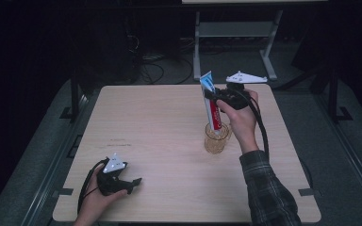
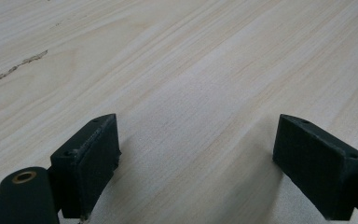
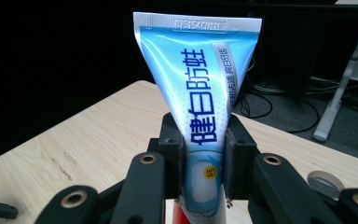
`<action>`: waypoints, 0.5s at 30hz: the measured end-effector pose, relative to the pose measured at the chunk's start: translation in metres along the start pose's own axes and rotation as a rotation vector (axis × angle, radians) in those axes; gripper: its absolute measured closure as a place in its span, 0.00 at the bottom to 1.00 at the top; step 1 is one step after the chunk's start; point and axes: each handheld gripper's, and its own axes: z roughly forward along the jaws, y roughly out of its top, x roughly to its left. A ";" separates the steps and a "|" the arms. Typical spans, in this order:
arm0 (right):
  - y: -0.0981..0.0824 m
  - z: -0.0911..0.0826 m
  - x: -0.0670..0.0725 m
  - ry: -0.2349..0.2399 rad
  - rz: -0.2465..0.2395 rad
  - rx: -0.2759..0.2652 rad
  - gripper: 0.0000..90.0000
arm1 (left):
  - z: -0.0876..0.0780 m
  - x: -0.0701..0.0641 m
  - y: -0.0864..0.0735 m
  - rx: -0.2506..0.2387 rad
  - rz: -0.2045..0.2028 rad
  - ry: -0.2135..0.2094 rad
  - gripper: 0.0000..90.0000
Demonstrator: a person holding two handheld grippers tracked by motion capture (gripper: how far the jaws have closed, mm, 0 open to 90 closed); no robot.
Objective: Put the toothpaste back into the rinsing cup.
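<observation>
Two grippers in play: my right gripper (image 1: 211, 94) has its fingers (image 3: 171, 154) clamped on the tube (image 1: 211, 106), which stands nearly upright, cap end down in the glass (image 1: 216, 139) on the tabletop (image 1: 160, 141). I judge the placing nearly done; letting go and backing off remain. My left gripper (image 1: 133, 182) rests low near the front edge, fingers (image 2: 91, 161) apart, holding nothing

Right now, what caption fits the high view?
Right gripper holds a toothpaste tube upright over a glass cup.
</observation>
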 end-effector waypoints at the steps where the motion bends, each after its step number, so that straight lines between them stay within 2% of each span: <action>1: -0.001 0.000 -0.001 -0.002 0.000 0.001 0.81 | 0.000 0.000 0.000 0.000 0.000 0.000 0.15; 15: -0.021 0.004 -0.011 -0.001 0.005 0.025 0.80 | 0.000 0.000 0.000 0.003 0.003 0.000 0.15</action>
